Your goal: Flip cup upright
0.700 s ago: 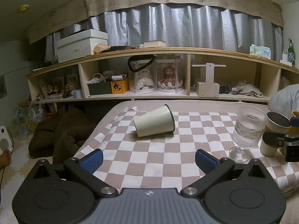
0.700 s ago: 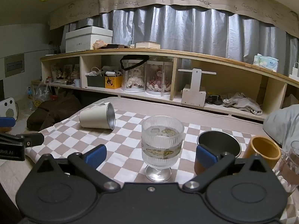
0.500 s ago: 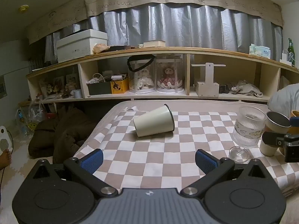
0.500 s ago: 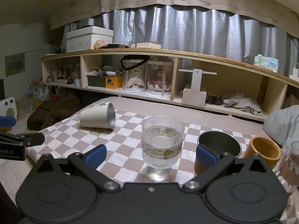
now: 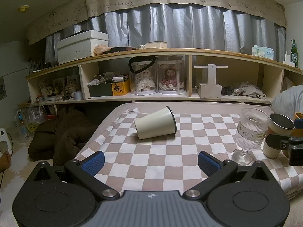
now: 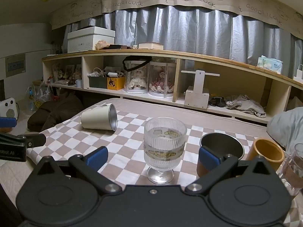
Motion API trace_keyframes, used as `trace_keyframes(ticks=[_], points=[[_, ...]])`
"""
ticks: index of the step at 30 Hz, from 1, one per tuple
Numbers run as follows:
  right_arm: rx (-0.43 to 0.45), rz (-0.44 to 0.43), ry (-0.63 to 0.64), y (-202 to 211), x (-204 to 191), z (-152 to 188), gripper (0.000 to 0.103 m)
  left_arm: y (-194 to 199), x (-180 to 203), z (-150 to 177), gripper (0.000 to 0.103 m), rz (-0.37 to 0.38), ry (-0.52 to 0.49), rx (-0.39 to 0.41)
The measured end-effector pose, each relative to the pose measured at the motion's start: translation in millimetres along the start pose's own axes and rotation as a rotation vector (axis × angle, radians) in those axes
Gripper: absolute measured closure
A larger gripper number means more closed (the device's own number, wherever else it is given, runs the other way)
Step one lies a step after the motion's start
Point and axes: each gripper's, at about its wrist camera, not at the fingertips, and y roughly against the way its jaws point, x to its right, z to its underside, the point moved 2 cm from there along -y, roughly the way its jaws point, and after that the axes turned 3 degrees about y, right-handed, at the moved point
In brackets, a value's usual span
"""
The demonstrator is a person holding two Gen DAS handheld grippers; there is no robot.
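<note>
A cream metal cup [image 5: 155, 123] lies on its side on the checkered cloth [image 5: 151, 157], mouth to the right. It also shows in the right wrist view [image 6: 98, 119], far left. My left gripper [image 5: 151, 162] is open and empty, a short way in front of the cup, apart from it. My right gripper [image 6: 152, 158] is open and empty, with a ribbed stemmed glass [image 6: 163, 147] standing between its fingers, not gripped. The right gripper also shows at the right edge of the left wrist view [image 5: 286, 143].
The ribbed glass [image 5: 250, 134] stands right of the lying cup. A dark-lined upright cup [image 6: 221, 146], an orange cup [image 6: 268, 151] and another glass [image 6: 292, 168] stand at the right. A long shelf [image 5: 151, 75] runs behind. A brown heap [image 5: 62, 132] lies on the floor left.
Both views have shifted very slightly; the cup and the glasses have not moved. Both grippers stay open.
</note>
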Motion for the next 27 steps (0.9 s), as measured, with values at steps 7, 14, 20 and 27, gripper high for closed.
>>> trace_keyframes(ticks=[7, 14, 20, 27], points=[[0.002, 0.0, 0.0, 1.1, 0.6, 1.8, 0.0, -0.2, 0.4, -0.2, 0.0, 0.0, -0.003, 0.004], [0.003, 0.001, 0.002, 1.6, 0.8, 3.1, 0.0, 0.2, 0.3, -0.1, 0.0, 0.0, -0.001, 0.004], [0.004, 0.001, 0.002, 1.8, 0.7, 4.3, 0.0, 0.3, 0.3, -0.1, 0.0, 0.0, -0.002, 0.005], [0.005, 0.001, 0.004, 1.8, 0.5, 5.8, 0.0, 0.4, 0.4, 0.0, 0.0, 0.001, -0.002, 0.006]])
